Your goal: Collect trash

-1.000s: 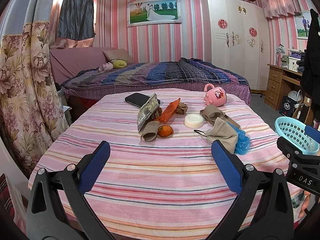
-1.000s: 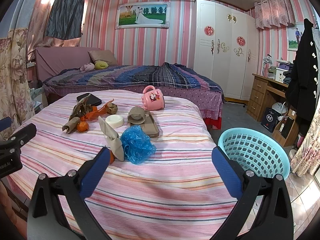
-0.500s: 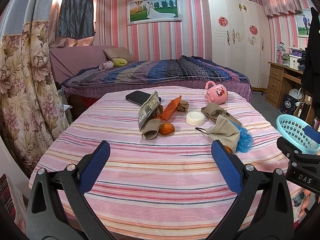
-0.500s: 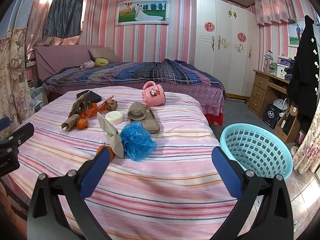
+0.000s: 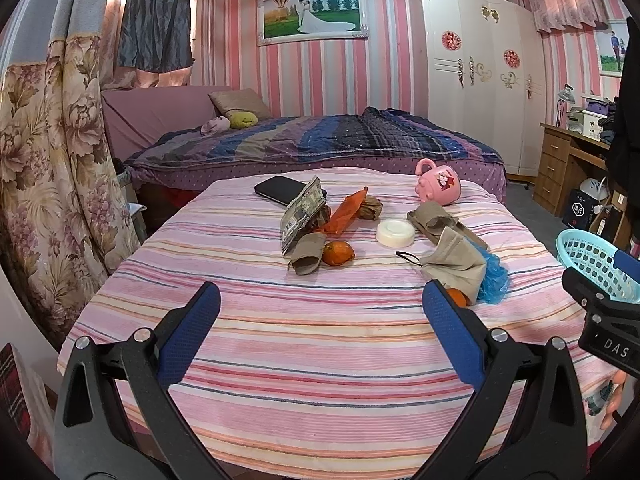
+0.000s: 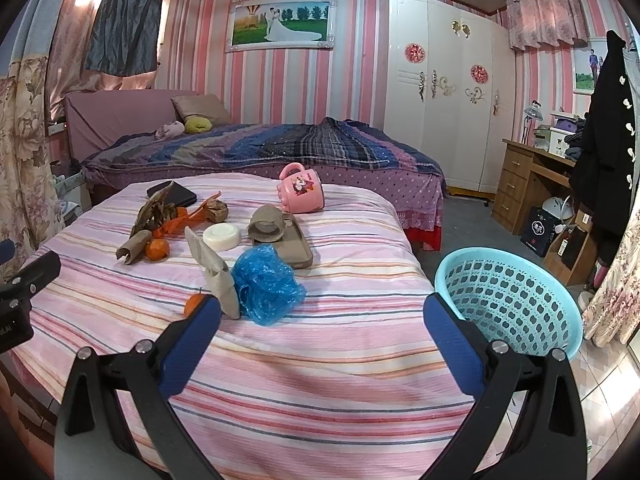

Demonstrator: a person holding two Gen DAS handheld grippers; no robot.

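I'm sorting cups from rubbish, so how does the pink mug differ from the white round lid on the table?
The pink mug lies tipped on its side, tall, with a handle and cartoon print; the white round lid lies flat, low and plain. The mug is farther back. Both rest on the striped tablecloth.

Both hand-held grippers have eased forward toward the clutter on the striped desk (image 5: 320,344). Past the left hand-held gripper (image 5: 320,328), a small orange (image 5: 456,297) now peeks out from under the beige cloth (image 5: 456,266). By the right hand-held gripper (image 6: 322,330), that orange (image 6: 193,303) shows beside its left finger (image 6: 188,344).
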